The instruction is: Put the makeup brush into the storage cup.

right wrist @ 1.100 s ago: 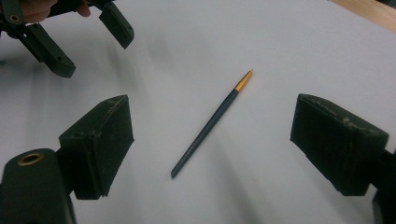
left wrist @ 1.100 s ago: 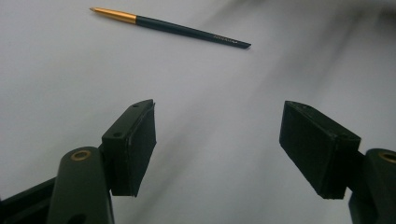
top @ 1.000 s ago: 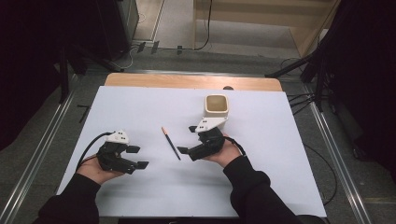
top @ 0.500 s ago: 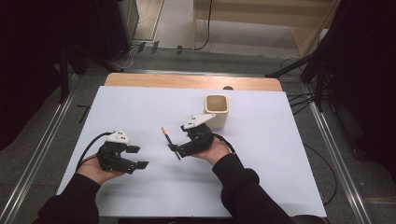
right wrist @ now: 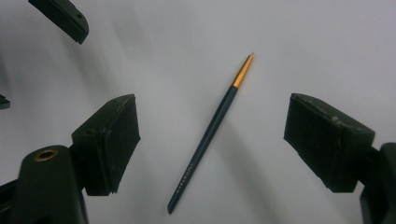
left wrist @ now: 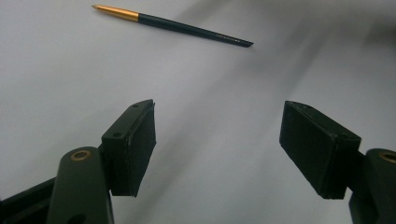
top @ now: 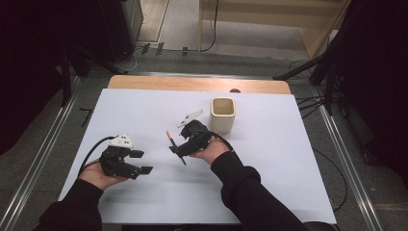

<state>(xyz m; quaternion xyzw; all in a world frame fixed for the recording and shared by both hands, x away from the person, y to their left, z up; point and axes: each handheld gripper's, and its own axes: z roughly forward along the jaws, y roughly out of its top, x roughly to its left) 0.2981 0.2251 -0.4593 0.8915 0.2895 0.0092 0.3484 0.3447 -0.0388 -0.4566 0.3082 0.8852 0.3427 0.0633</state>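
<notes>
Left tongs (top: 143,162) rest spread and idle on the bench (top: 269,168), away from the work; right tongs (top: 174,149) hover agape with the brush (right wrist: 212,130) lying between their jaws — aligned for pinching; cup (top: 223,114) waits just beyond.

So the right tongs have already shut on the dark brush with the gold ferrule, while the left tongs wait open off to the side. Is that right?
Not quite. The right tongs are open, not shut: the right gripper view shows the brush lying flat on the white table between the spread jaws, touching neither. The rest holds: the left tongs are open off to the side, as the left gripper view shows.
</notes>
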